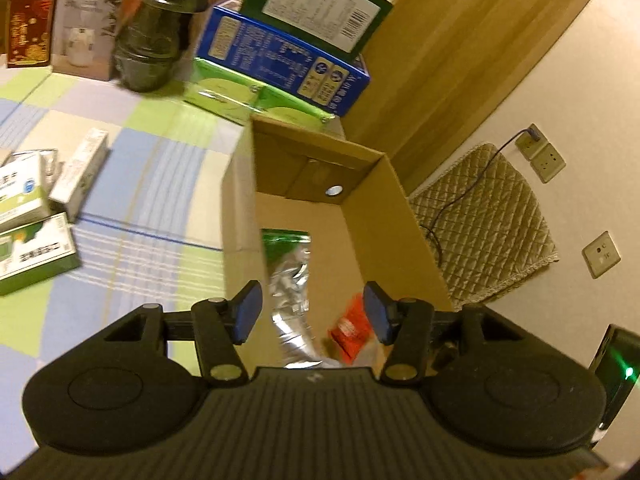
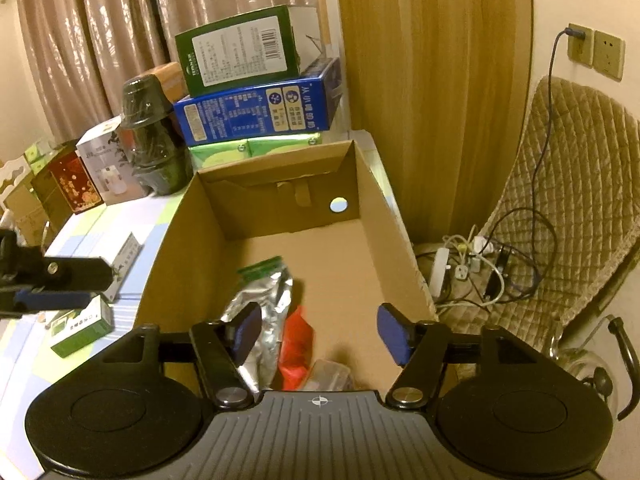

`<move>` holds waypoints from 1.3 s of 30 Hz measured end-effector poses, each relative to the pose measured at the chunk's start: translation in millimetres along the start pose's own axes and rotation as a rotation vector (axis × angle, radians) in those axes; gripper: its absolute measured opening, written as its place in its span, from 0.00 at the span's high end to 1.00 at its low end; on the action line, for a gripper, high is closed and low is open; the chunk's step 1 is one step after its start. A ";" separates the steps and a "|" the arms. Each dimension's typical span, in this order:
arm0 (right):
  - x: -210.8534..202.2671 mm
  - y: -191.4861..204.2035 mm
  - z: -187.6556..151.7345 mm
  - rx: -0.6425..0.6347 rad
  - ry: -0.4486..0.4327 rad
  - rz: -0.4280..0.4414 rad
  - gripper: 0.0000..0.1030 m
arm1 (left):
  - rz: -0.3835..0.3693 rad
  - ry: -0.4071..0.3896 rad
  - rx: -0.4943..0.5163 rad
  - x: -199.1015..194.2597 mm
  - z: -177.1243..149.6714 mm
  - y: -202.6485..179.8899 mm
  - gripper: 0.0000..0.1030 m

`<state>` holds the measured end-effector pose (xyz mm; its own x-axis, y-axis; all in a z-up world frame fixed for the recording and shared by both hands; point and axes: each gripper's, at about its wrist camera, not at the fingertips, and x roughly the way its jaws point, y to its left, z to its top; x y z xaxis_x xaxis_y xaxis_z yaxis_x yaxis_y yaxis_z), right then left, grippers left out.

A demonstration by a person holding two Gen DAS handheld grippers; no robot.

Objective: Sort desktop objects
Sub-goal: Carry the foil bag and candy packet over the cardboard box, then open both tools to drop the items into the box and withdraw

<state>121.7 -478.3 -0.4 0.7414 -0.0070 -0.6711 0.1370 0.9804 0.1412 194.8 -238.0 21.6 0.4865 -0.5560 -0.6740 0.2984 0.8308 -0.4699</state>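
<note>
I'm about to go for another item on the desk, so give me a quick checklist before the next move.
1. Left gripper empty, fingers apart: ok.
2. Right gripper empty, fingers apart: ok.
3. Cardboard box open, with room left: ok.
4. Silver foil pouch and red packet lie inside the box: ok.
5. Small boxes on the checked tablecloth unobstructed: ok.
6. Which of them goes next: cannot tell.
</note>
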 end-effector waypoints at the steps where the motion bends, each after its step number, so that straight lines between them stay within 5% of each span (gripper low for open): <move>1: -1.5 0.7 -1.7 0.001 0.001 0.000 0.37 | 0.007 -0.001 0.003 -3.3 -1.6 2.4 0.47; 29: -76.7 112.6 -50.5 -0.068 -0.003 0.100 0.09 | 0.210 -0.112 0.105 -121.2 -60.5 73.8 0.02; 39: -81.1 155.0 -64.7 -0.118 -0.004 0.175 0.02 | 0.328 -0.139 0.126 -155.3 -79.6 119.6 0.01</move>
<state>40.3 -313.1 28.8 0.7499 0.1647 -0.6407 -0.0715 0.9830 0.1689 89.5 -54.5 24.7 0.6772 -0.2575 -0.6893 0.2027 0.9658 -0.1618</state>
